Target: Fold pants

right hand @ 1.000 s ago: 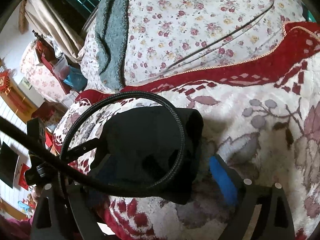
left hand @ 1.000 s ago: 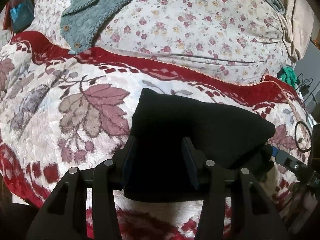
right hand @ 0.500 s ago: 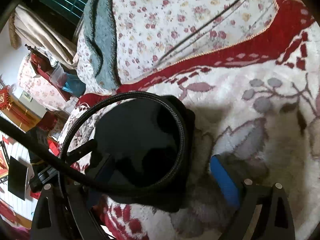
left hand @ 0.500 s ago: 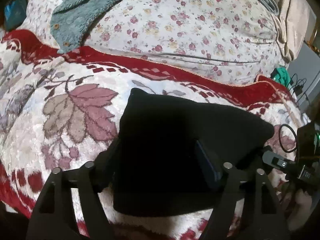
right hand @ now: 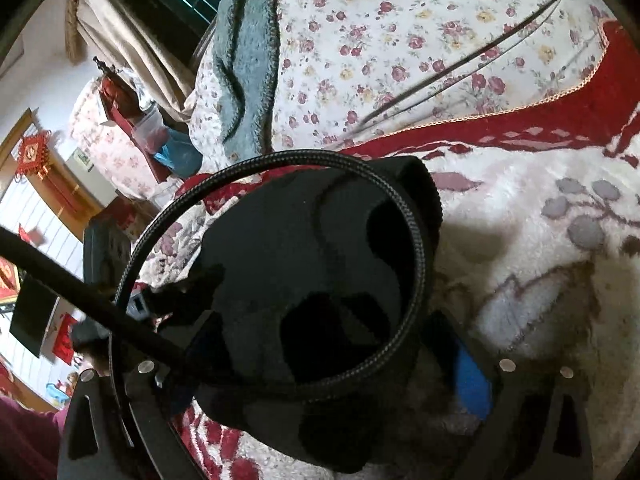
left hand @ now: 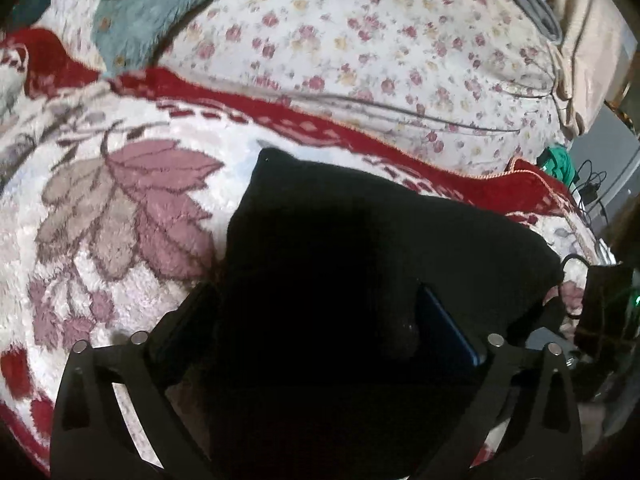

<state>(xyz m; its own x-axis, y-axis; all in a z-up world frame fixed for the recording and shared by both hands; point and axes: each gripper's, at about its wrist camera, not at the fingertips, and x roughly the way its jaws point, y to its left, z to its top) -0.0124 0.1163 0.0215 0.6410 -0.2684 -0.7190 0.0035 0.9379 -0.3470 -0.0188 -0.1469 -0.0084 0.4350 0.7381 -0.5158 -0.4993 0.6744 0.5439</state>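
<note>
— Since a second ago, the left gripper (left hand: 316,320) has spread its fingers from a narrow gap to a wide one and slid forward, so the folded black fabric pants (left hand: 360,272) now fill the space between them.

— Does it have hold of them?

— Its jaws stand wide apart on either side of the bundle, the blue pad of one finger (left hand: 444,332) against the cloth's right flank — straddling rather than pinching. Whether the left finger touches the cloth cannot be told; it is lost in the dark.

— And the right gripper (right hand: 320,360)?

— Also well open. The pants (right hand: 304,264) lie between its fingers as a thick, rounded bundle with a ribbed edge at the far right corner. Its blue-padded right finger (right hand: 472,380) sits just beside the bundle, over the blanket; the other finger is mostly hidden behind the cloth and a black braided cable (right hand: 416,240) that loops across the view.

— Where does the bundle rest?

— On the bed, on a plush white-and-red blanket with a leaf pattern (left hand: 120,216). Beyond its red border lies a cream quilt printed with small roses (left hand: 360,48), and a teal fleece garment (left hand: 152,12) is draped over the quilt's far left part.

— Anything at the edges?

— Chargers and thin black cords (left hand: 592,192) off the bed's right side, in the left wrist view.
</note>
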